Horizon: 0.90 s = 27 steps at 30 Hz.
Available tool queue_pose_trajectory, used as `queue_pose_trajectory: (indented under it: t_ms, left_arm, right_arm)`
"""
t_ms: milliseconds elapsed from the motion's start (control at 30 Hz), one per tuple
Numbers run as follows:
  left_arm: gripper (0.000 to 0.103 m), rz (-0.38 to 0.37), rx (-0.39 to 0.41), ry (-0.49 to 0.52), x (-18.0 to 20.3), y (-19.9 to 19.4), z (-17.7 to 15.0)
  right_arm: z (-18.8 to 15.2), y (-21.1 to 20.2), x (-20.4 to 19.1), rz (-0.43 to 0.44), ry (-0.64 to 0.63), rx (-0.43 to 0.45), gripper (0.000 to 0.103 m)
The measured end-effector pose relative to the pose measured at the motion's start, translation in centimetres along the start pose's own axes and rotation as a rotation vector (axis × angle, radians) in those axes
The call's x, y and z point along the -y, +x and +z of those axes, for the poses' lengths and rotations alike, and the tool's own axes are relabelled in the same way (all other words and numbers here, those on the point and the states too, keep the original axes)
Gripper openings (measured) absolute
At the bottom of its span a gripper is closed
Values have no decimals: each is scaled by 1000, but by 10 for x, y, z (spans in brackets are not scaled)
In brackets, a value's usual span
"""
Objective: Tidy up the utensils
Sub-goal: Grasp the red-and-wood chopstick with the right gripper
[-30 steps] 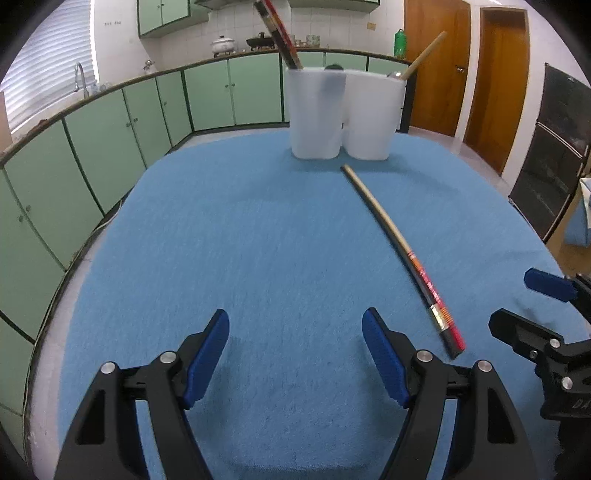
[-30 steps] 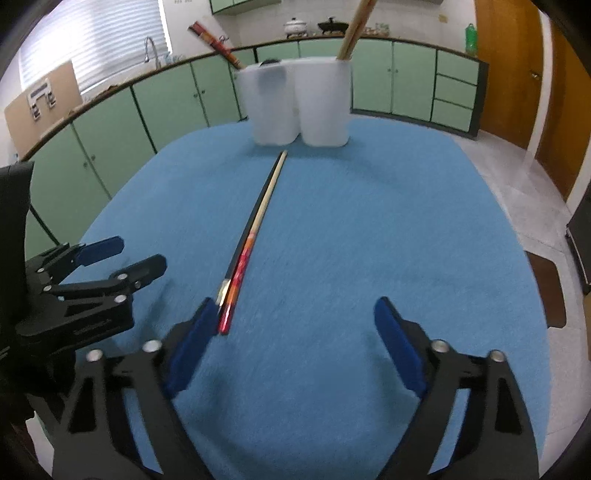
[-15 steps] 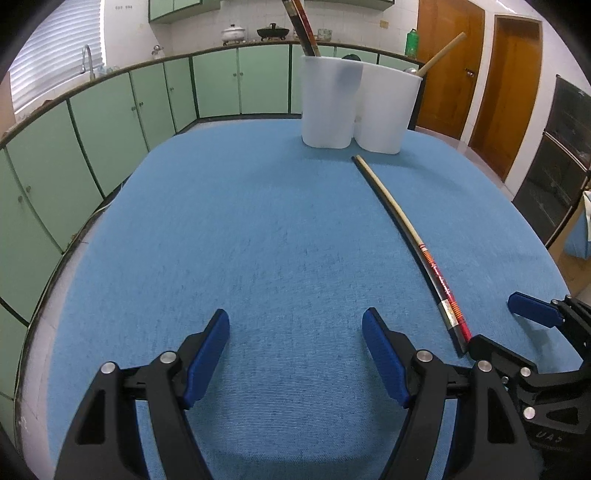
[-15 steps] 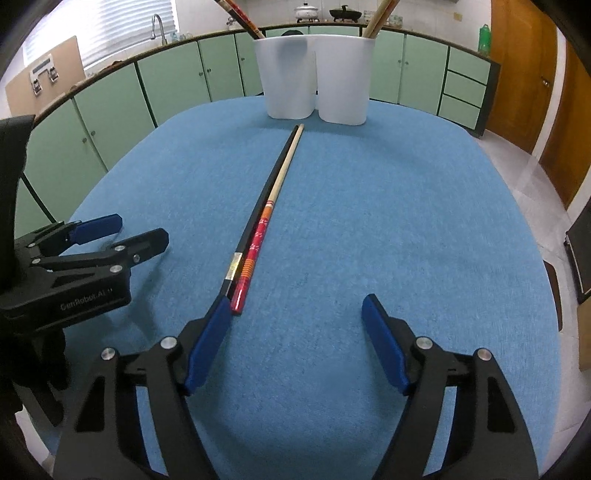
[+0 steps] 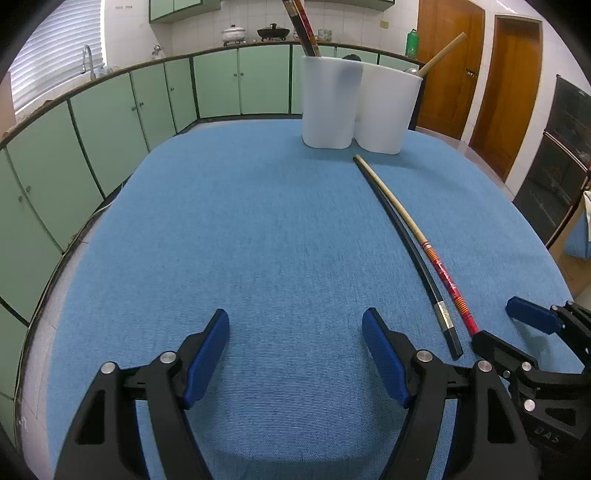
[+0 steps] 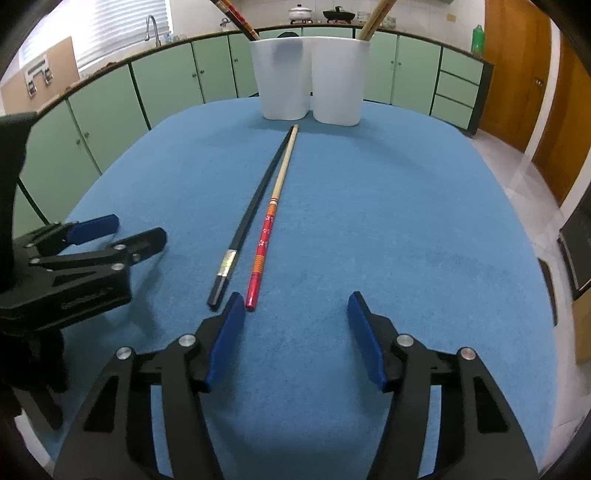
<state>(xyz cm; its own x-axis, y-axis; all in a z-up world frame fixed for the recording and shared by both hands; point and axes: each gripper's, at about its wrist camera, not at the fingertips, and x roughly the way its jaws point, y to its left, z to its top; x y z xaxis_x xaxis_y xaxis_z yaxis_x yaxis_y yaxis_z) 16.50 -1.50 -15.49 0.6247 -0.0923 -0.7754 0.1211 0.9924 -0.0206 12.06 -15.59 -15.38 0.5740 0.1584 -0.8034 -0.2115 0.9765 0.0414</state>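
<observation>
Right hand-held gripper, narrowing, empty, near two slender, seemingly lacquered chopsticks.

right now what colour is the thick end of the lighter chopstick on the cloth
Red with orange bands and small pale flowers on the chopstick; clearest in the right wrist view.

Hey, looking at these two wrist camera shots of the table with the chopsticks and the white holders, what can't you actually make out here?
- Inside of the white holders: both views, hidden by their walls; only sticks poking out show.
- Tops of those sticks: cut off by the upper frame edge.
- Near end of the red chopstick: left view, hidden behind the right gripper.
- Items on the far counter: too small.
</observation>
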Motion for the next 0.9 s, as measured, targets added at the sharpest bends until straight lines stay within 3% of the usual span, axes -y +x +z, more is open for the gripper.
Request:
queue_pose_trajectory:
  t_ms: [233, 367, 667, 900]
  left_arm:
    - [73, 4, 2, -1, 0, 1, -1]
    - [73, 7, 2, 11, 2, 0, -1]
    - [73, 14, 14, 46, 10, -4, -1]
    - [71, -80, 17, 39, 35, -10, -2]
  right_arm:
    - [0, 2, -12, 24, -19, 11, 31]
    - [2, 4, -14, 44, -18, 10, 5]
    - [-2, -4, 9, 22, 26, 25, 5]
    - [-11, -11, 44, -30, 84, 30, 5]
